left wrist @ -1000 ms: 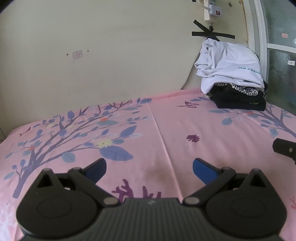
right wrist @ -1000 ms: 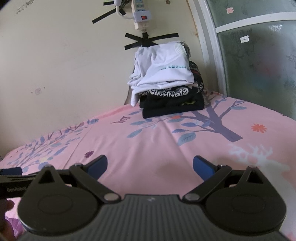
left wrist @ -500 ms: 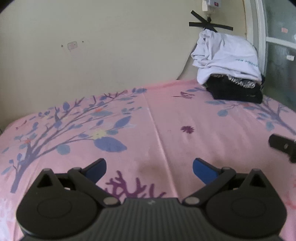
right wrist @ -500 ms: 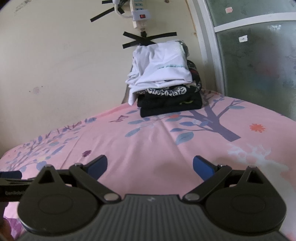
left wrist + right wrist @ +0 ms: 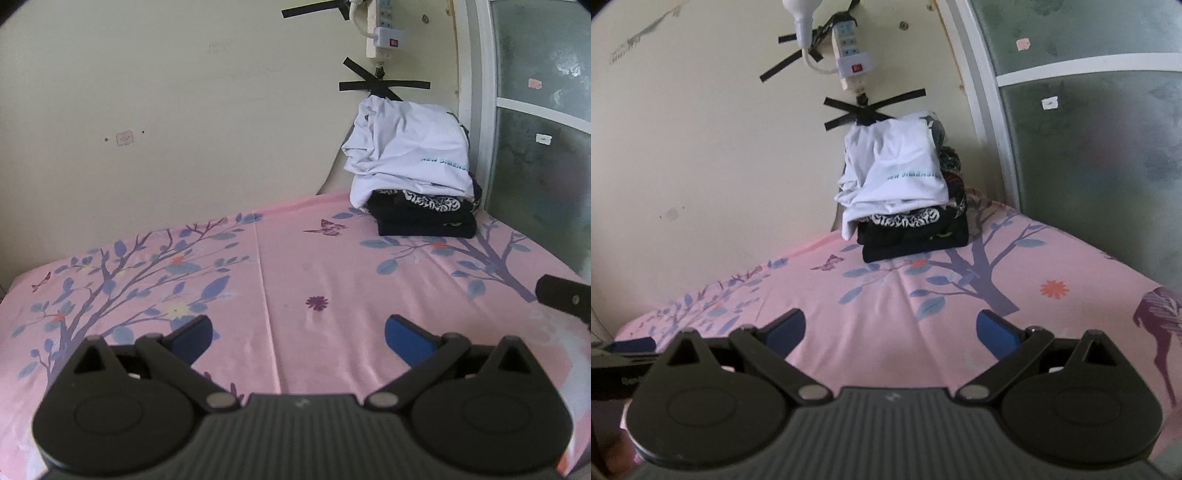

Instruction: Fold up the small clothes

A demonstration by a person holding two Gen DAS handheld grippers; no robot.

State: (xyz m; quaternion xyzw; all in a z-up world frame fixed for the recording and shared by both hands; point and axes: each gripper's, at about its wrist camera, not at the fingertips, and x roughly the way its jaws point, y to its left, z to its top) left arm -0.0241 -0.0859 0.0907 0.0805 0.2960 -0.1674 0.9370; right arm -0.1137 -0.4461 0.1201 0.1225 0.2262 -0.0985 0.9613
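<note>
A stack of folded clothes (image 5: 417,192) sits in the far right corner of the bed, a white t-shirt (image 5: 410,151) on top of dark garments (image 5: 424,221). It also shows in the right wrist view (image 5: 905,206). My left gripper (image 5: 298,334) is open and empty above the pink floral bedsheet (image 5: 332,266). My right gripper (image 5: 890,328) is open and empty above the same sheet (image 5: 879,314). Part of the right gripper (image 5: 565,299) shows at the right edge of the left wrist view. The left gripper's fingertip (image 5: 631,345) shows at the left edge of the right wrist view.
A cream wall (image 5: 184,110) runs behind the bed, with a power strip (image 5: 851,59) taped to it above the stack. A frosted glass panel (image 5: 1089,166) with a white frame stands on the right.
Both grippers have tilted upward and shifted, so more wall and the power strip show. Both stay open and empty. The stack has not moved.
</note>
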